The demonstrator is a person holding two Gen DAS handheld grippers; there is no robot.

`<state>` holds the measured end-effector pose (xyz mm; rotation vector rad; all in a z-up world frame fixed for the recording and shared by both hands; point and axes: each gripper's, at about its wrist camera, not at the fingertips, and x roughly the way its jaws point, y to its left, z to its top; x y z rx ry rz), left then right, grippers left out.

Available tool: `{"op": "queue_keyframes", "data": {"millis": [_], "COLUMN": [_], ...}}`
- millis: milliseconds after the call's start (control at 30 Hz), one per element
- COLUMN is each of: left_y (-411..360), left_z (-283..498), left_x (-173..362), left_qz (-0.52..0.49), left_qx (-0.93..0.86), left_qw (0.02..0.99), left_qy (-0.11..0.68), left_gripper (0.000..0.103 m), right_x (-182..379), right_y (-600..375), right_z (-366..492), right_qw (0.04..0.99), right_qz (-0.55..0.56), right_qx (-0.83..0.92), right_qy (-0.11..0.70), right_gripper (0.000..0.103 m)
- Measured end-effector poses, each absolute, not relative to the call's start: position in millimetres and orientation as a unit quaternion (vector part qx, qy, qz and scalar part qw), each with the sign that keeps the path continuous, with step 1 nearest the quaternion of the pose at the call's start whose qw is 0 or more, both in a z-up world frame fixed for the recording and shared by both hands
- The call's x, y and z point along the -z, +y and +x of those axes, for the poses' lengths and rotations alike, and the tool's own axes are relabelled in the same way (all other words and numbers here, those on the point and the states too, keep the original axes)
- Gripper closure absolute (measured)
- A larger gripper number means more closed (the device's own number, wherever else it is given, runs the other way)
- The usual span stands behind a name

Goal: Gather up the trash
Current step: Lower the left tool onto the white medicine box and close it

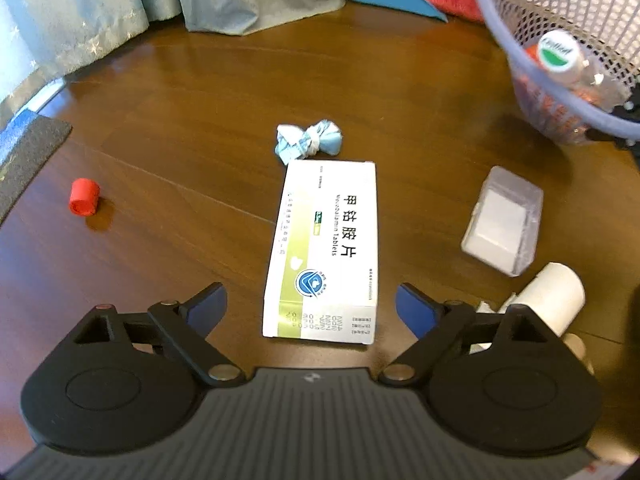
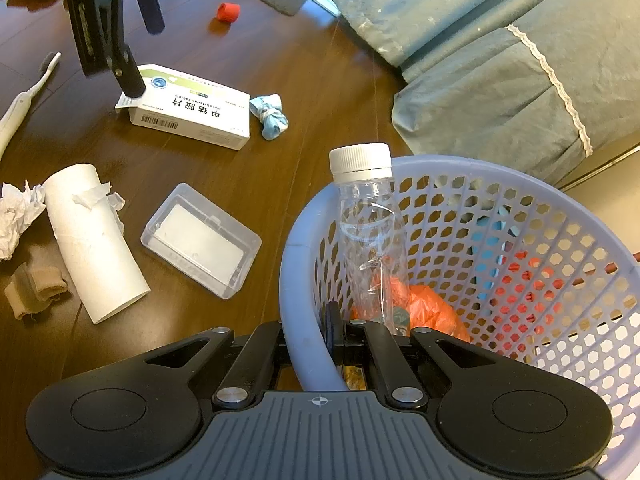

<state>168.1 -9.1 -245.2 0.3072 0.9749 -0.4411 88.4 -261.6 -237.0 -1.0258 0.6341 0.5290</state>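
Now, a dark brown wooden floor (image 1: pixel 200 92), grey-green curtains (image 1: pixel 100 8) at the far edge. The white tablet box (image 1: pixel 326 252) lies flat, its long axis running near to far, its near end between the left gripper (image 1: pixel 310 302), whose jaws stand spread wide, touching nothing. A blue knotted rag (image 1: pixel 308 142) sits just beyond the box. The right gripper (image 2: pixel 334 334) is pinched tight on the lilac basket (image 2: pixel 560 216) rim, a clear bottle (image 2: pixel 368 232) standing inside.
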Motion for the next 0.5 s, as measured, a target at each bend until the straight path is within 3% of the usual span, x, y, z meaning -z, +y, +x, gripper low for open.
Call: {"op": "queue_keyframes", "data": {"millis": [300,500], "left_y": [-18,-19], "left_z": [179,187], "left_x": [261,268], "left_qz": [0.167,0.174], "left_qx": [0.215,0.215], "left_qw": [0.838,0.828], "left_qy": [0.474,0.487], "left_gripper": [0.018,0.033], "right_x": [238,238], "right_y": [-263,-265], "right_z": [88,89], "right_qw": [0.788,0.787], "right_qz": [-0.482,-0.483], "right_qx": [-0.247,-0.246], "right_qy": [0.292,0.294], "right_gripper": [0.103,0.103]}}
